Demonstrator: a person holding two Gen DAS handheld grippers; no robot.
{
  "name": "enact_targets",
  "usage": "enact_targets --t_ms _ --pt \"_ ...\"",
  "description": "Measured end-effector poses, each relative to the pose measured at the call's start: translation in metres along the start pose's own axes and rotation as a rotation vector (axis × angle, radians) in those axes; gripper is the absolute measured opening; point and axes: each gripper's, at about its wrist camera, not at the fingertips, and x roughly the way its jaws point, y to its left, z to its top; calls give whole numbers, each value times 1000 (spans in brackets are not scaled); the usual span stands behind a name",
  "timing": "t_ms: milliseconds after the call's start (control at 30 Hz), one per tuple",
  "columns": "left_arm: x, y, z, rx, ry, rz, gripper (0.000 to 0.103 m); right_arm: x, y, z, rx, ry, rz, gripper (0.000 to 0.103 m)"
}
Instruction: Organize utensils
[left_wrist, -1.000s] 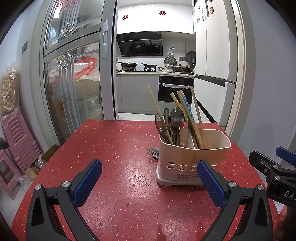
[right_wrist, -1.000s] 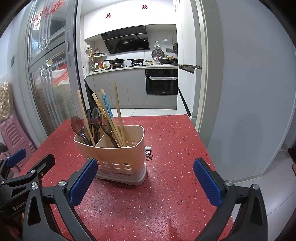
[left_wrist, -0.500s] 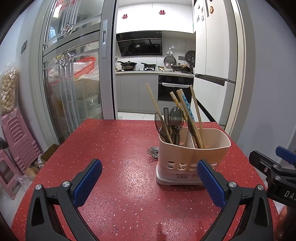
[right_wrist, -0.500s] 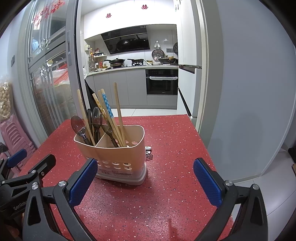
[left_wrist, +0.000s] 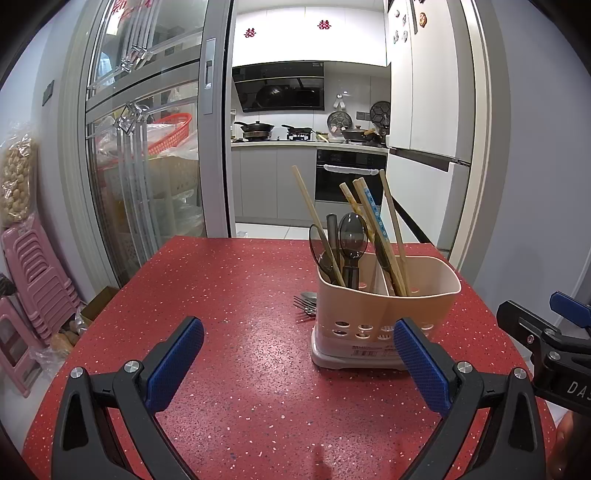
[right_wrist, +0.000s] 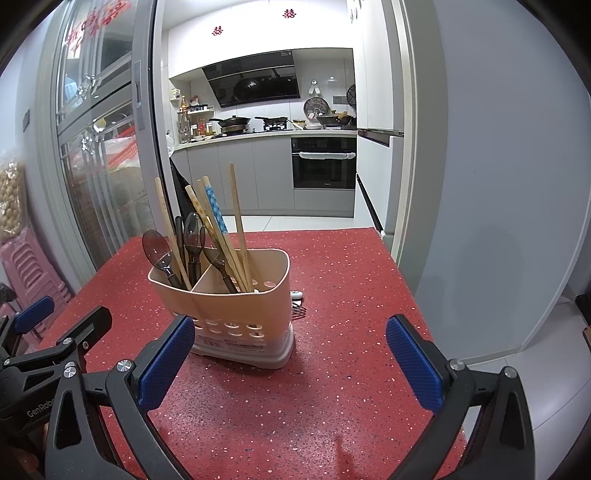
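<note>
1. The beige plastic two-compartment utensil caddy (left_wrist: 388, 306) stands upright on the red speckled table (left_wrist: 240, 295), right of centre in the left wrist view and left of centre in the right wrist view (right_wrist: 225, 306). Its long axis runs roughly across the frame.
2. In the left wrist view, its left compartment holds translucent dark plastic spoons (left_wrist: 352, 236), bowls up and handles down, with one pale wooden chopstick leaning to the upper left.
3. The right compartment holds a bundle of pale wooden chopsticks (left_wrist: 373, 225), one with a blue patterned end. They stand on end, with tops tilted toward the upper left of that frame. One dark utensil stands among them.
4. A metal fork (left_wrist: 304, 304) lies flat on the table just beside the caddy's far side, tines pointing left in the left wrist view; most of it is hidden behind the caddy.
5. The left tongs (left_wrist: 295, 363), with blue pads, are spread wide and hold nothing, low in the frame before the caddy.
6. The right tongs (right_wrist: 291, 363) are likewise wide apart and empty; the caddy sits near the left pad.
</note>
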Motion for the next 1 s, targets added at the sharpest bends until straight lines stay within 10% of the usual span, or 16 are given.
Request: enact_targets --t_ms 1000 --pt "0 0 1 -3 6 8 103 0 -2 1 4 -1 3 103"
